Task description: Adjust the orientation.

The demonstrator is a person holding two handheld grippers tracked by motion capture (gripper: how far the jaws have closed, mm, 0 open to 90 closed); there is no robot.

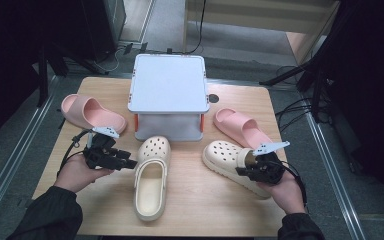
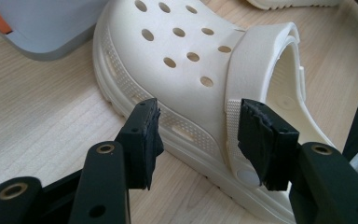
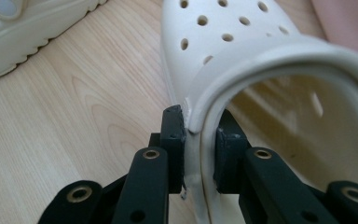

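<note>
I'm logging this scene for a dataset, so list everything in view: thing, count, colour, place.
cream clogs: 2, cream with holes; left clog at table centre, right clog to its right
pink slides: 2, pink; left slide left of the box, right slide right of it
storage box: 1, pale grey lid with orange latches, table's far middle
table: 1, light wood, under everything
cables: several, black, on the floor beyond the table
left gripper: 1, black, open, fingers astride the left clog's side without pressing
right gripper: 1, black, shut on the right clog's side wall
hands: 2, dark sleeves, at the near edge
</note>
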